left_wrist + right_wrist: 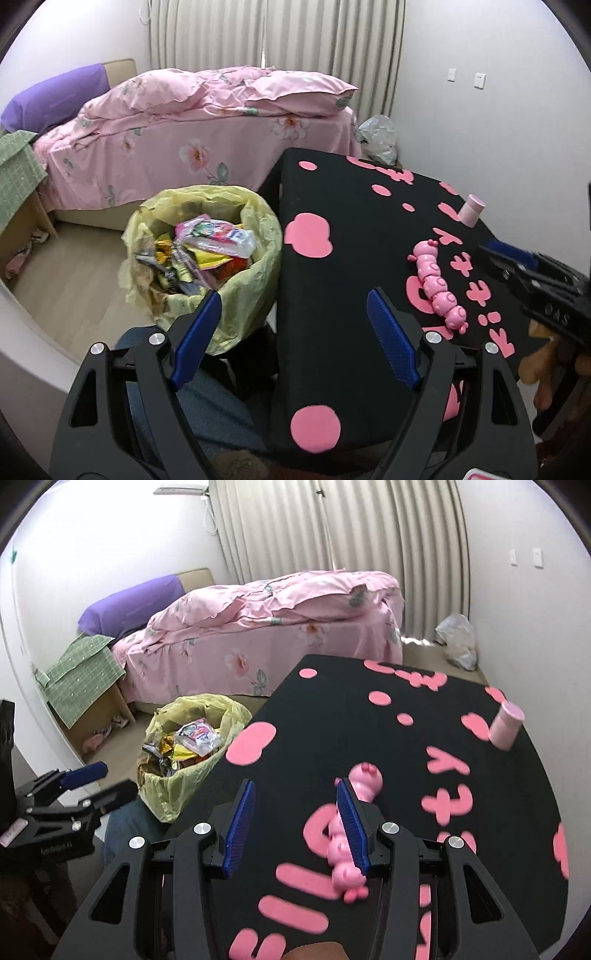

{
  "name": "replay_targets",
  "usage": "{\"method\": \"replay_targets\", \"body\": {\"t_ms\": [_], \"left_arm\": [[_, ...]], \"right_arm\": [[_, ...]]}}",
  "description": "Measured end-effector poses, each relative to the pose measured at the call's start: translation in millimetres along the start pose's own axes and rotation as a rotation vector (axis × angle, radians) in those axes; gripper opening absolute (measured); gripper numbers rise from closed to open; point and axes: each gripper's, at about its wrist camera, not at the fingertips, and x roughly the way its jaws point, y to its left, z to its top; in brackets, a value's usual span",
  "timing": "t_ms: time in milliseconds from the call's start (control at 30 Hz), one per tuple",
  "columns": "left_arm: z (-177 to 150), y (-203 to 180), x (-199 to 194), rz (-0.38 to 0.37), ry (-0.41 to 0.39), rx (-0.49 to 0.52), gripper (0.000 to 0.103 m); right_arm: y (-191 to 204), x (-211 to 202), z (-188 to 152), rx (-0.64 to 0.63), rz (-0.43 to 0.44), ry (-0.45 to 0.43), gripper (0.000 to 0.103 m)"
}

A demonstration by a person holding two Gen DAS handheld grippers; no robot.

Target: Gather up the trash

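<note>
Yellow plastic lines the trash bin (221,258), heaped with snack wrappers (207,251), standing just ahead of the left claw (295,332) beside the desk (332,258). That claw hangs with its blue pads spread wide, holding nothing. The right claw (295,827), also parted and empty, hovers over the black, pink-patterned desk, a pink caterpillar toy (347,834) lying under its right finger. A pink cup (508,727) stands farther ahead, to the right.
</note>
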Motion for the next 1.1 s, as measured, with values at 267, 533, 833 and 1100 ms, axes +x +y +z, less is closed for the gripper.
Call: {"method": "replay_targets", "body": {"t_ms": [267, 533, 833, 1100], "left_arm": [[-0.8, 2.8, -20.0, 0.028, -0.026, -0.018, 0.077], [-1.4, 3.3, -26.3, 0.009, -0.041, -0.016, 0.077], [-2.0, 3.0, -27.1, 0.003, -0.042, -0.019, 0.077], [-1.6, 4.9, -28.0, 0.005, -0.046, -0.018, 0.077]], "right_arm": [[20.0, -15.2, -13.5, -0.055, -0.018, -0.002, 0.044], [25.7, -17.9, -12.1, -0.057, -0.018, -0.006, 0.044], [29.9, -21.6, -12.2, -0.067, -0.031, -0.015, 0.044], [29.5, -20.9, -11.7, -0.064, -0.026, -0.012, 0.044]]}}
